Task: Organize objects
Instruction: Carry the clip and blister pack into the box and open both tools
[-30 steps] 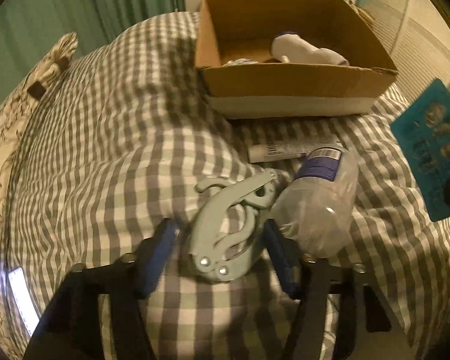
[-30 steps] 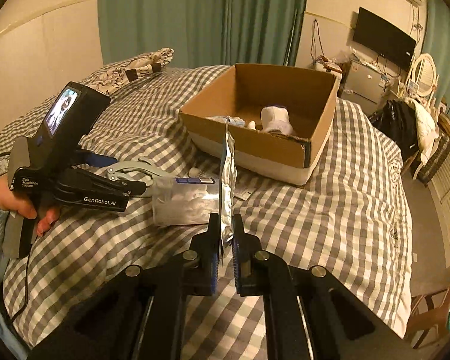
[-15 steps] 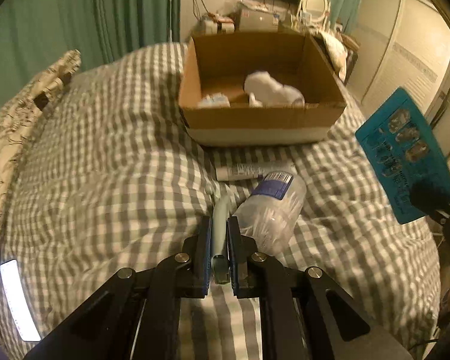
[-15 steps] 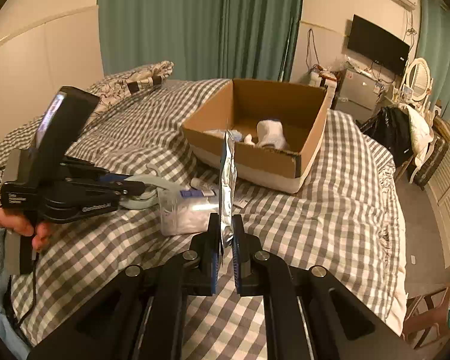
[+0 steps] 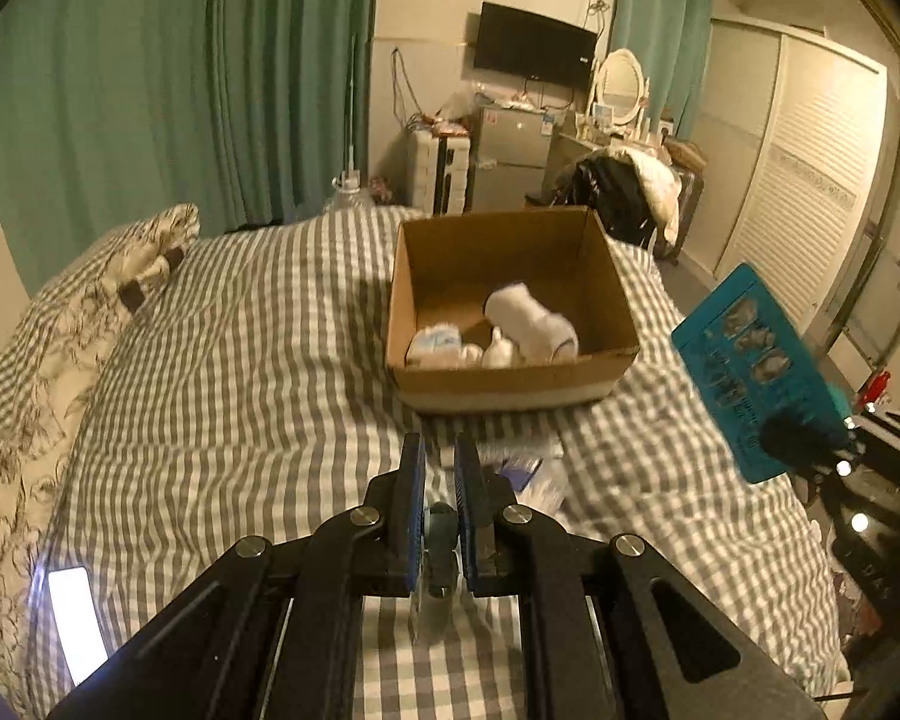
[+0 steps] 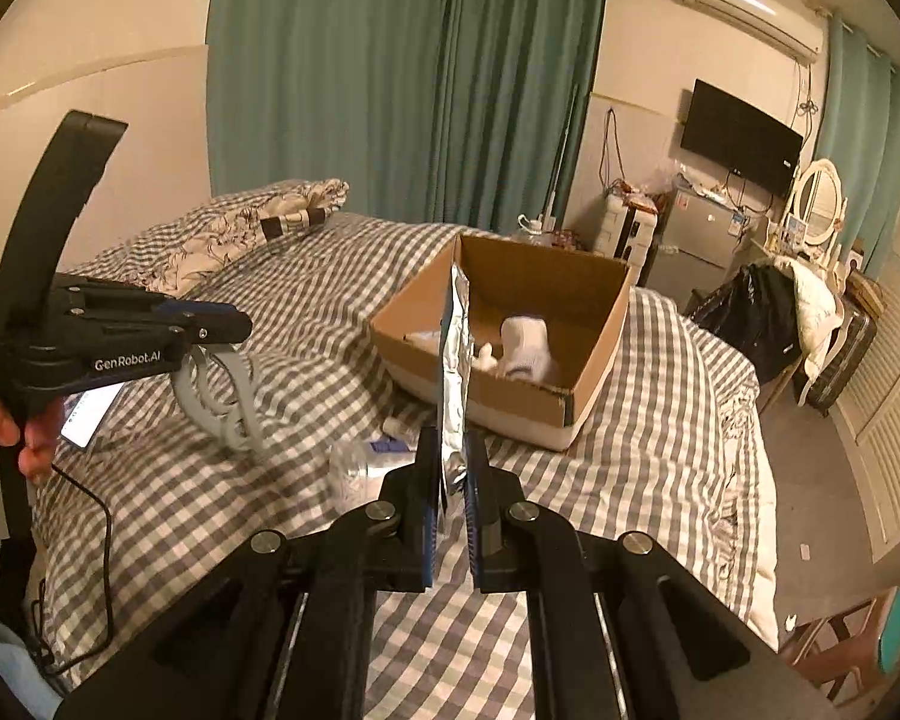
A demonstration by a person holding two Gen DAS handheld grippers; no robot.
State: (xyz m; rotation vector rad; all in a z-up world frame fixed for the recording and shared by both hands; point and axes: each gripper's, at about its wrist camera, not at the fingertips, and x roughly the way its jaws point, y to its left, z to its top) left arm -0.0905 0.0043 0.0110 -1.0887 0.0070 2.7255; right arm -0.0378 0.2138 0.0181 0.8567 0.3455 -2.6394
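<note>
A: What is each gripper carrying?

B: The left gripper (image 5: pixel 437 483) has its jaws pinching a pale grey-green metal hand tool with looped handles (image 6: pixel 225 399). The right gripper (image 6: pixel 450 483) has its jaws pressed on the lower edge of a flat teal foil pouch with a silver back (image 6: pixel 455 360), which stands upright.

A: Why hold them up like that?

B: My guess is both are headed for the open brown cardboard box (image 5: pixel 513 387) on the grey-and-white checked bed (image 5: pixel 222 396). Lifted clear of the bedding, they can pass over the near wall. The box already holds a rolled white sock (image 5: pixel 531 321) and some small pale items.

A: Do the two views differ?

B: Yes. The left wrist view shows only a sliver of the tool between the jaws, yet it shows the pouch's teal printed face at the far right. The right wrist view shows the tool's whole shape hanging below the left gripper, above the bed, but the pouch only edge-on.

A: Anything left on the bed?

B: A clear crumpled plastic bottle with a blue label (image 6: pixel 363 468) lies near the box, with a small white tube (image 6: pixel 399 427) just beside it. Likely those come next.
</note>
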